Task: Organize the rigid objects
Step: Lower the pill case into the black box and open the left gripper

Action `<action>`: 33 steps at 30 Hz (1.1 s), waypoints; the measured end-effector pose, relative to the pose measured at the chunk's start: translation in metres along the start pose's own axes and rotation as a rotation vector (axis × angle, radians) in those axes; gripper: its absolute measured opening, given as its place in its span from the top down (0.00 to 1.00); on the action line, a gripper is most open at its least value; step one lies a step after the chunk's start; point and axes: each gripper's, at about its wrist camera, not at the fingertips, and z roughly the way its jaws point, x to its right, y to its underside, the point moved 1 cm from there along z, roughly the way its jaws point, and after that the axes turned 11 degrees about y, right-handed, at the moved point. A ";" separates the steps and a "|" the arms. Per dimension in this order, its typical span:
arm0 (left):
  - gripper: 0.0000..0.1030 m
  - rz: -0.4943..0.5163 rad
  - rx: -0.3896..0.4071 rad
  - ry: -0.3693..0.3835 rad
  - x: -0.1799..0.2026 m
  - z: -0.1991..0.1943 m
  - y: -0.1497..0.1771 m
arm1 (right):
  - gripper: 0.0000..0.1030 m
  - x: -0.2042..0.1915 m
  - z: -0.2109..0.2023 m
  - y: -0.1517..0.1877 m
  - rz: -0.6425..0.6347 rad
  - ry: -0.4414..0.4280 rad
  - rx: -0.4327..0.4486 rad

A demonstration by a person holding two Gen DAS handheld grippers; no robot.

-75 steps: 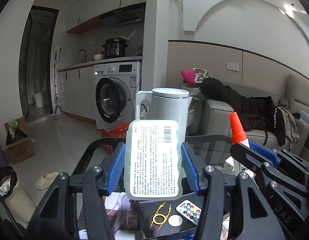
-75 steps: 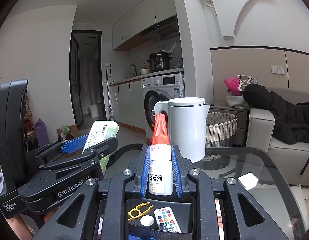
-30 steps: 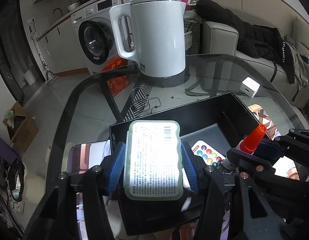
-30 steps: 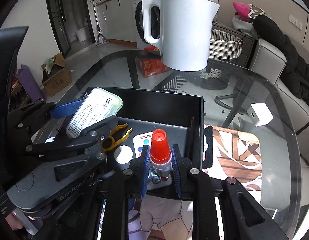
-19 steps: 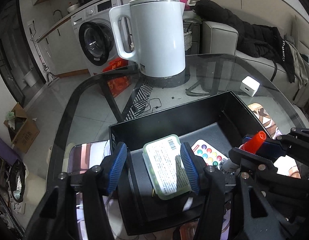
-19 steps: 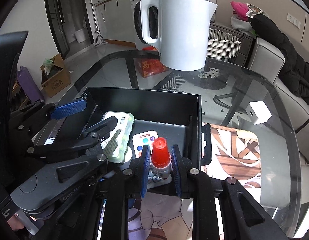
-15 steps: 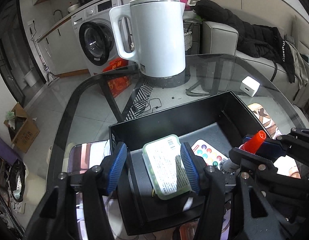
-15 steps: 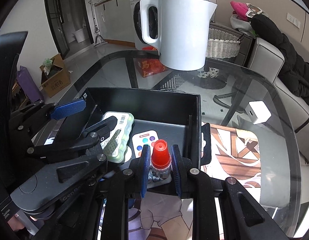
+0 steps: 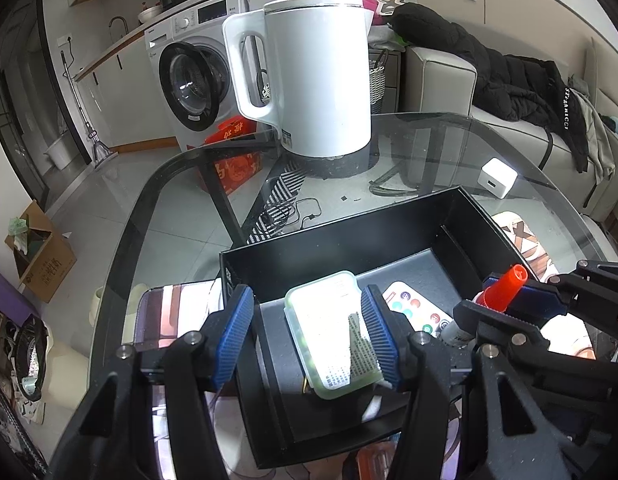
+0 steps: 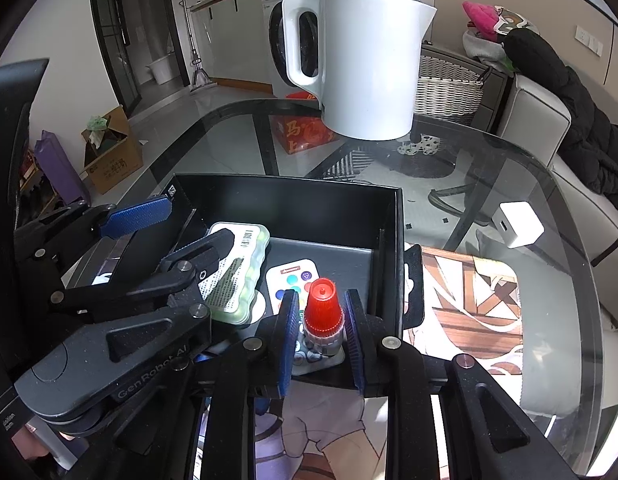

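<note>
The left claw (image 9: pixel 309 332) sits in the lower middle of its own view, blue pads spread wide and released, and the pale green case (image 9: pixel 333 330) lies free between them on the floor of the black box (image 9: pixel 341 236), its right edge close to one pad. To do this step well, I would lift the left claw straight up and back out of the box without nudging the case, so that it stays flat beside the remote (image 9: pixel 415 310) just to its right. Further right in that frame the right claw (image 10: pixel 320 330) shows from the side, and its own view, lower centre, shows it clenched on the glue bottle (image 10: pixel 323 312), red cap up and tilted slightly away. The bottle hangs over the near right corner of the box, above the remote (image 10: pixel 295 278); whether its base already touches cannot be told. I would lower it until it rests on the box floor, then ease the pads apart slowly, since a narrow bottle like this will likely topple if dropped. Both claws point forward and downward into the box, side by side and close, the left one deeper over the box's left half. The white kettle (image 10: pixel 369 60) stands well behind on the glass surface (image 10: pixel 489 176), upper centre
</note>
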 end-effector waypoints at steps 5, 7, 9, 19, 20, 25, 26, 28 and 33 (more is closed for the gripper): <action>0.45 -0.010 0.024 0.008 -0.002 -0.005 -0.002 | 0.71 0.003 -0.001 -0.001 0.021 -0.028 0.007; 0.45 -0.011 0.026 0.008 -0.002 -0.006 -0.002 | 0.70 0.003 -0.002 0.000 0.022 -0.028 0.008; 0.45 -0.017 0.032 0.010 -0.002 -0.007 -0.002 | 0.70 0.001 -0.004 0.000 0.021 -0.020 0.018; 0.31 -0.039 0.077 -0.005 -0.007 -0.016 -0.004 | 0.60 0.010 -0.016 -0.004 0.063 -0.002 0.065; 0.31 -0.042 0.081 -0.007 -0.008 -0.017 -0.005 | 0.60 0.009 -0.017 -0.004 0.058 0.001 0.063; 0.31 -0.038 0.082 -0.003 -0.011 -0.022 -0.002 | 0.63 0.007 -0.031 -0.004 0.046 -0.010 0.062; 0.31 -0.039 0.083 -0.004 -0.012 -0.023 -0.002 | 0.66 0.007 -0.030 -0.003 0.036 -0.007 0.058; 0.31 -0.045 0.084 -0.001 -0.014 -0.024 -0.001 | 0.72 0.008 -0.030 0.000 0.031 -0.004 0.041; 0.31 -0.058 0.086 0.004 -0.016 -0.026 -0.001 | 0.89 0.008 -0.025 0.004 0.028 -0.020 0.014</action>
